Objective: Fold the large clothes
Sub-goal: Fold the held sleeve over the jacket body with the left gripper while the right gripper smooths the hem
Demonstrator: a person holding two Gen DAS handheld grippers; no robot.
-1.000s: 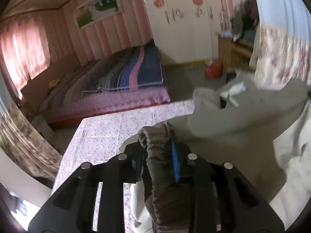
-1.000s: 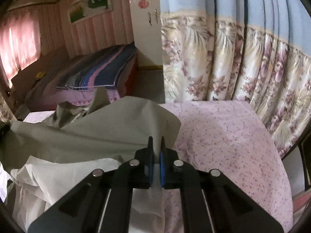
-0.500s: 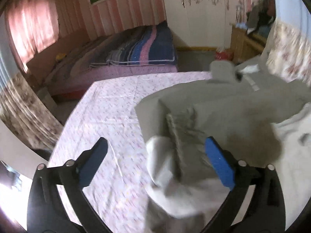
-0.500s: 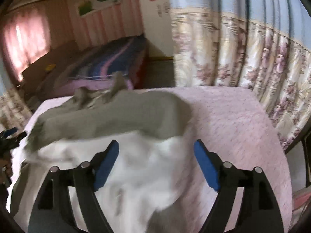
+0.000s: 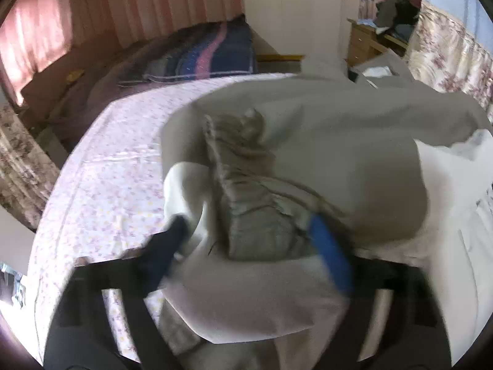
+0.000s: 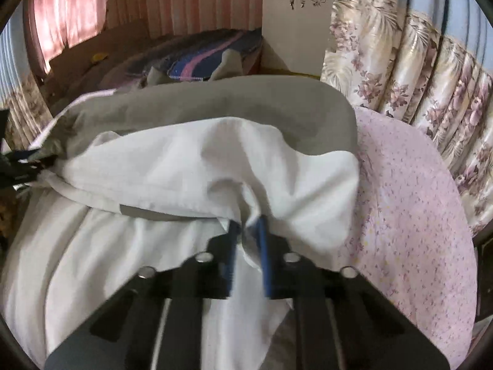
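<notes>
1. We see the grey jacket (image 5: 323,141) spread over the pink flowered bedsheet (image 5: 101,185), its white lining (image 6: 191,166) turned up on the near side.
2. Our left gripper (image 5: 249,240) sits low over the garment's near left part. Its fingers stand well apart, one on each side of a bunched, ribbed grey cuff (image 5: 246,197), with blue pads showing. The frame is blurred, so we cannot tell whether the pads touch the cloth.
3. Our right gripper (image 6: 248,246) is down in the white lining on the near right. Its fingers are close together with a pinch of white fabric between them; they look clamped on it.
4. From the right wrist view, the grey outer shell arcs across the far side of the lining, and the left gripper's dark tip shows at the far left edge beside the cloth.
5. Beyond the sheet we see a striped blanket (image 5: 203,52) on a second bed, a white wardrobe (image 6: 295,21) at the far wall, and a floral curtain (image 6: 416,80) to the right.
</notes>
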